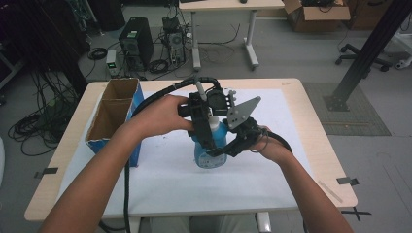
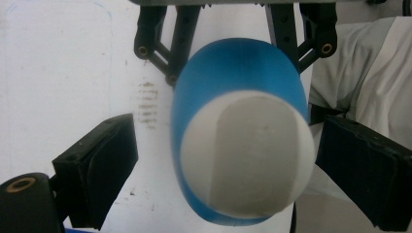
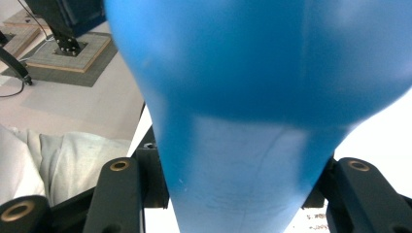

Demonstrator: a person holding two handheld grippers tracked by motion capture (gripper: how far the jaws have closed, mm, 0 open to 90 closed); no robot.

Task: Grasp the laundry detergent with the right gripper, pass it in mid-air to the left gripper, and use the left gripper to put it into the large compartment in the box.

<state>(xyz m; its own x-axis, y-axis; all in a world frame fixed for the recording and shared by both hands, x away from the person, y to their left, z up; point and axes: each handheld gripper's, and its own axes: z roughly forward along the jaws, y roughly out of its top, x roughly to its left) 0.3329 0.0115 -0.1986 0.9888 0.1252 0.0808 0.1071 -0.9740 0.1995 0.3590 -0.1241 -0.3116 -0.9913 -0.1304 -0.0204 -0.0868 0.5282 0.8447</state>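
— Blue plastic, with a white cap end: that's the bottle (image 1: 210, 148) you have between your two tools, standing near the middle of the white sheet (image 1: 160, 170) that covers the pale wooden table (image 1: 311, 126).

— And my right gripper (image 3: 233, 194)?

— Its jaws sit tight against the bottle's narrowing blue body on both sides in the right gripper view, so you're pinching it there. In the high view that gripper (image 1: 228, 148) comes in at the bottle's 3 o'clock.

— My left gripper (image 2: 228, 160)?

— Your left jaws are spread. In the left gripper view the bottle's white end lies between them; the jaw at 3 o'clock is just beside it, the jaw at 9 o'clock stands apart. From above, that gripper (image 1: 204, 131) is at the bottle's 12 o'clock, over its top.

— Anything else around?

— An open cardboard box with blue sides (image 1: 114, 114), split into two compartments, stands at the bottle's 9 o'clock, well apart, by the table's left edge.
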